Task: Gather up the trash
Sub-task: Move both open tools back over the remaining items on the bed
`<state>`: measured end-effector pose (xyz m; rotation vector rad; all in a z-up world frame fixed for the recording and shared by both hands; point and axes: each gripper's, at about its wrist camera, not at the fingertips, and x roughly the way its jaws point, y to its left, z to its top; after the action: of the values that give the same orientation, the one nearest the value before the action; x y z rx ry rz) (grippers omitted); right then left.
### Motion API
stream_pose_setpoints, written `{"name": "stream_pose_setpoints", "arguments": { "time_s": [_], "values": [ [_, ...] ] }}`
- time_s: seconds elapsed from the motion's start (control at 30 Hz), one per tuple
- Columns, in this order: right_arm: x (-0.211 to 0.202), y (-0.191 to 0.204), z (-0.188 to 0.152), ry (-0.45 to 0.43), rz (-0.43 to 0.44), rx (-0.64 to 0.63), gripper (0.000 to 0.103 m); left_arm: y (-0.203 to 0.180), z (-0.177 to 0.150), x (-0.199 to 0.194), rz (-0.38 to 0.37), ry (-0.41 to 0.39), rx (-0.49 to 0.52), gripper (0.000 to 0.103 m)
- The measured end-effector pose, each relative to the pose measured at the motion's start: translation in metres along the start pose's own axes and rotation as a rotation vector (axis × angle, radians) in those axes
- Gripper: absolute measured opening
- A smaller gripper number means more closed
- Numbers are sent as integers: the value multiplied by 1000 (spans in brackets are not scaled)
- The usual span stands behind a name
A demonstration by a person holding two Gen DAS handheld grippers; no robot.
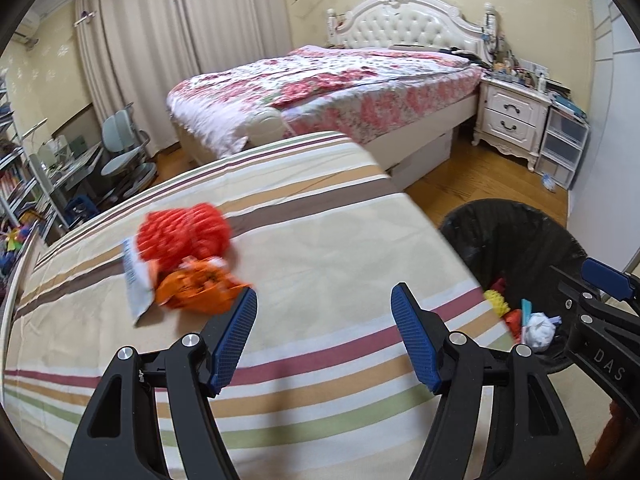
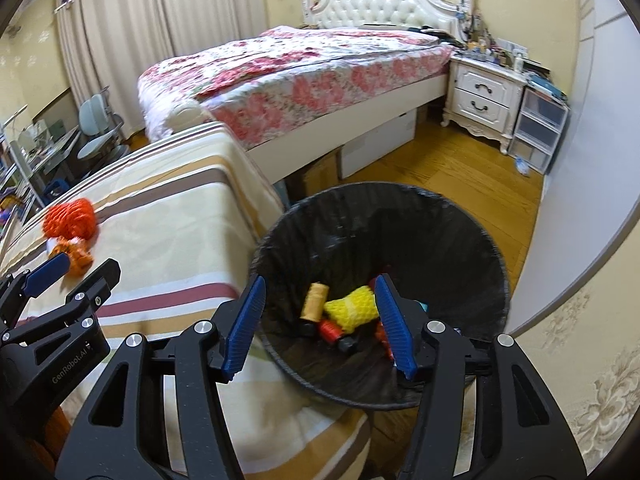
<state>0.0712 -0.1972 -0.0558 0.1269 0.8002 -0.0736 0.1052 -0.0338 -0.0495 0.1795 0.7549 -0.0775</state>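
A red foam net [image 1: 184, 236] lies on the striped tablecloth [image 1: 320, 240], with an orange wrapper [image 1: 196, 292] and a white packet [image 1: 136, 280] against it. My left gripper [image 1: 324, 316] is open and empty, just right of the wrapper. A bin with a black liner [image 2: 384, 232] stands beside the table, also in the left wrist view [image 1: 512, 240]. It holds a yellow foam net [image 2: 352, 304], a tan spool [image 2: 314, 300] and other trash. My right gripper [image 2: 320, 316] is open and empty above the bin.
A bed with a floral cover [image 2: 304, 72] stands behind the table. A white nightstand [image 2: 480, 96] and plastic drawers [image 2: 540, 128] stand at the right wall. A desk and chair [image 1: 124, 152] are at the left. Wooden floor [image 2: 460, 168] lies between bed and bin.
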Motion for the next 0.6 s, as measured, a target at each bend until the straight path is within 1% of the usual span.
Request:
{"name": "stream_pose_setpoints", "arguments": {
  "time_s": [0.43, 0.6],
  "values": [
    [5, 98, -10, 41, 127, -173, 57, 104, -39, -7, 126, 65, -147, 68],
    [4, 136, -13, 46, 169, -246, 57, 138, -54, -10, 157, 88, -213, 68]
  ]
}}
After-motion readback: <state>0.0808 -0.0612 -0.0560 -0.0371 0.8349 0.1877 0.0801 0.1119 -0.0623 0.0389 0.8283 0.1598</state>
